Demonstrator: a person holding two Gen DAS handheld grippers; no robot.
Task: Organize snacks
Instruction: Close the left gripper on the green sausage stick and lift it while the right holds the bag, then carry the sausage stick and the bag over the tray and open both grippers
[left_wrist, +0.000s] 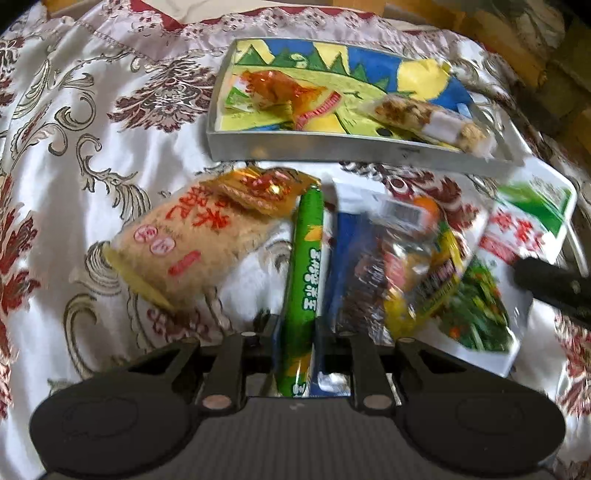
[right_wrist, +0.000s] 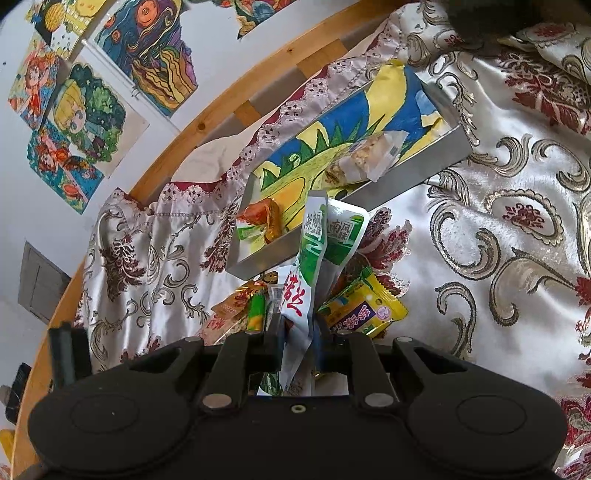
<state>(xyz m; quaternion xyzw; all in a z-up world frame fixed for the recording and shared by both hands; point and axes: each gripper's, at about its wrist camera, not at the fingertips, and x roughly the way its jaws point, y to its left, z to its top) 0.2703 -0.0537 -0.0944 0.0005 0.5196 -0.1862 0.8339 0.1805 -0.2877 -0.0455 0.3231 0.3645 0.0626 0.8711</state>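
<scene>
My left gripper (left_wrist: 295, 332) pinches the green sausage stick (left_wrist: 304, 266); my right gripper (right_wrist: 297, 332) pinches the white-green pouch (right_wrist: 314, 258) by its floppy edge, which may slip before the tray (right_wrist: 417, 177).

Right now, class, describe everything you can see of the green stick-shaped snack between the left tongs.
The green stick snack is a long, slim tube in glossy green plastic wrap, with white characters and yellow-orange corn-like marks. It lies lengthwise, its near end between the fingers of the left tongs, which are shut on it. The beige rice-cake pack lies at its left, a blue packet at its right.
</scene>
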